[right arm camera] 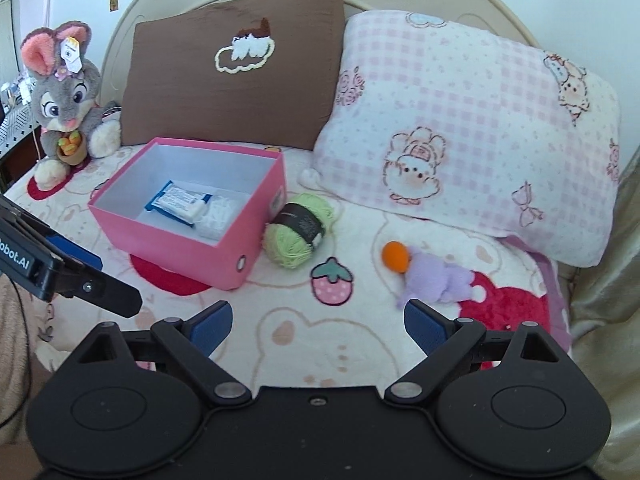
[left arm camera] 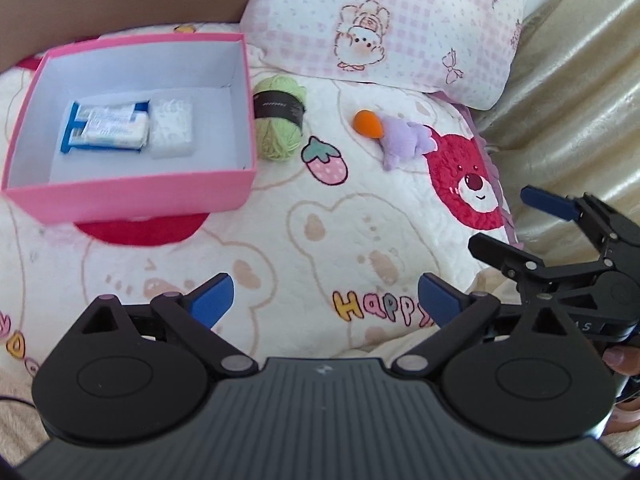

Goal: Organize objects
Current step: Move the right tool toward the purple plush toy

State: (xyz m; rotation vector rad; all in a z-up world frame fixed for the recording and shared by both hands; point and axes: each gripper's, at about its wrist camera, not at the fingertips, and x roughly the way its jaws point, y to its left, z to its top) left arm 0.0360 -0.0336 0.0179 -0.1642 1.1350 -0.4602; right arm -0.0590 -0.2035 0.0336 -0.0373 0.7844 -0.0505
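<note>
Both claws, left claw (left arm camera: 326,300) and right claw (right arm camera: 318,322), gape wide, empty, above the blanket (right arm camera: 320,344).

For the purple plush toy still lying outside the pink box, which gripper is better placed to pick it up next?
Probably the right gripper. In its view the purple plush toy lies just beyond its open right finger, while the left gripper, also open and empty, sits farther away, nearer the pink box.

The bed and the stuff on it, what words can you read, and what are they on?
"HAPPY": coloured letters on the blanket.
"obot.AI": left gripper, the start cut off by the picture's edge.
Black band on the green yarn: too small to read.
Packets in the pink box: blurred.
Tag on the plush bunny: too small.
</note>
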